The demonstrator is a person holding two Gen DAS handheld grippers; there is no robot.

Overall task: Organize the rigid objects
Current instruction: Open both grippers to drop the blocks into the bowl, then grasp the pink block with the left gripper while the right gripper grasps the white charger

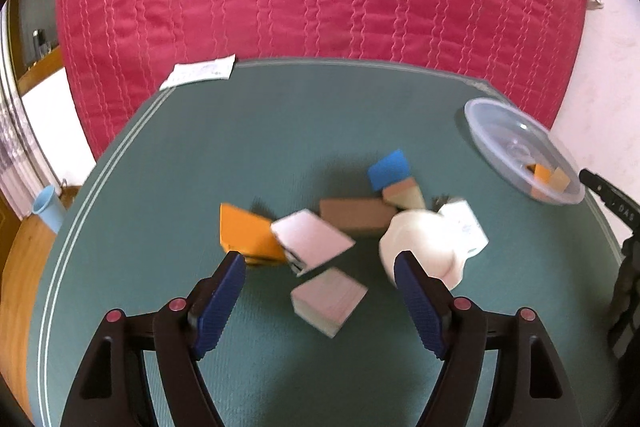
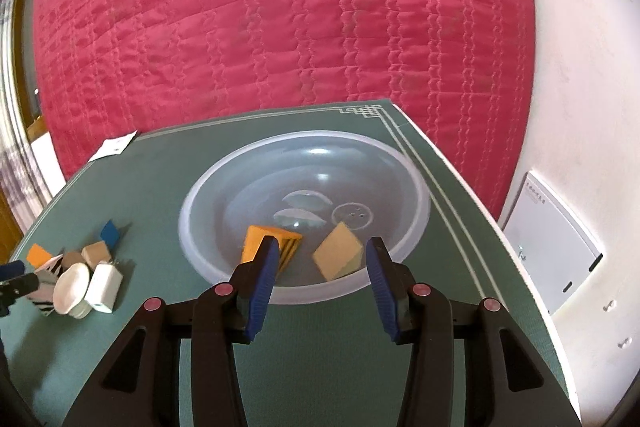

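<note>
- Left gripper [image 1: 320, 263]: enters from the bottom of the left wrist view, angled down at the green mat [image 1: 240, 131]; jaws apart, nothing clamped, pads clear of every piece.
- Between the blue pads [image 1: 220, 307], lower centre: pale block [image 1: 329, 301] lying flat on the mat, untouched.
- Just above it: white block [image 1: 312, 241] tilted, overlapping the orange block [image 1: 248, 237] at centre left; left fingertip sits just in front of the orange one.
- Centre right: brown block [image 1: 356, 219], tan block [image 1: 404, 195] and blue block [image 1: 390, 169] bunched together; white round piece [image 1: 420, 247] and white boxy piece [image 1: 464, 227] behind the right fingertip. Cluster blurred, contact between pieces hard to tell.
- Right gripper [image 2: 320, 267]: enters from the bottom of the right wrist view, tilted down, tips over the near rim of the clear bowl [image 2: 416, 195]; jaws apart, holding nothing.
- In the bowl, near side: orange striped block [image 2: 256, 243] partly hidden by the left pad, tan cube [image 2: 340, 257] between the tips but further back, not touched.
- Bowl sits centre frame on the mat near its far right corner; in the left wrist view it shows at the right edge.
- Loose pile at lower left of the right wrist view, well apart from the bowl.
- Paper slip [image 1: 200, 71] at the mat's far left edge; pink quilt [image 2: 280, 27] fills the top of both views.
</note>
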